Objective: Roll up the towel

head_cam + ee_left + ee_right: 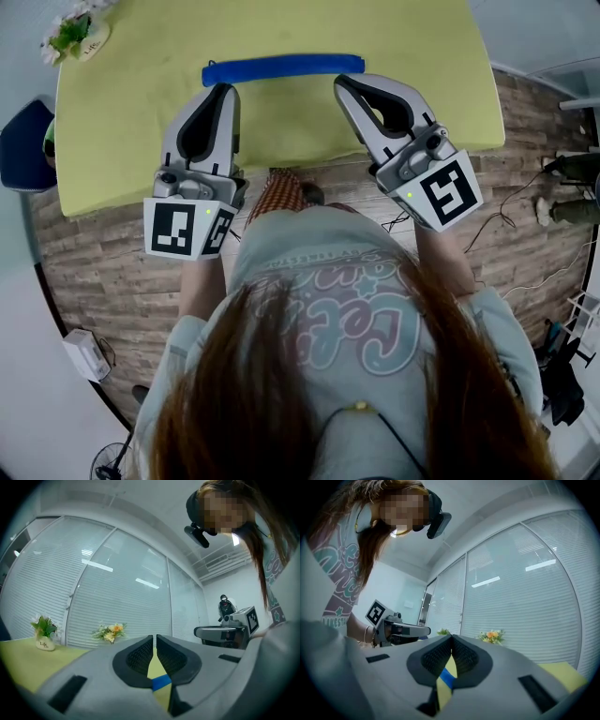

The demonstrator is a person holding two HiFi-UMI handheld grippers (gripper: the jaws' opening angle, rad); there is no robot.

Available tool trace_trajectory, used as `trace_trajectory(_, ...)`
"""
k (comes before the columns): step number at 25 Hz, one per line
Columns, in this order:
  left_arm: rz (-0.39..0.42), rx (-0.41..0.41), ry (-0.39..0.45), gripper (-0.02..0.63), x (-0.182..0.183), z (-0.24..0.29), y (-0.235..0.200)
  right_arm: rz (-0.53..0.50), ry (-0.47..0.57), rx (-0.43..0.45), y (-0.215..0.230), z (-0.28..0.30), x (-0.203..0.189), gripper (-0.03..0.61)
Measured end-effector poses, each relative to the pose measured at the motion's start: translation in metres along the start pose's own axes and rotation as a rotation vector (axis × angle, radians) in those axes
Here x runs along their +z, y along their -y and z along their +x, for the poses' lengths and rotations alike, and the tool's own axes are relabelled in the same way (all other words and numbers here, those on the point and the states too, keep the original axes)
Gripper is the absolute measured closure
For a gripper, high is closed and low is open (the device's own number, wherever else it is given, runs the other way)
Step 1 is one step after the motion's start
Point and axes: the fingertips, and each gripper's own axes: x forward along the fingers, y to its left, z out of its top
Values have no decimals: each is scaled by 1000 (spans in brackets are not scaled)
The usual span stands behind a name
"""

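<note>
Blue towel (281,67), in a tight roll, lying crosswise on the yellow-green table (131,131). My left gripper (225,89) sits at the roll's left end, with its pads drawn together to a thin slit. My right gripper (343,84) sits at the right end, pads meeting at the tips. Whether either tip touches the roll I cannot tell.

Towel (281,68) on table (122,131), flower pot (80,37) seemingly at far-left corner

Yellow-green table (281,28), small flower pot (73,36) at its corner, wood-plank floor (103,272), window blinds (117,583)
</note>
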Motion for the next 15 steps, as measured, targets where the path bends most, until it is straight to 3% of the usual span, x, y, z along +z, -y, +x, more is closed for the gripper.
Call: trace_trajectory(15, 32, -20, 3, 588, 1, 1, 7, -33, -8, -22, 2, -1, -3, 572)
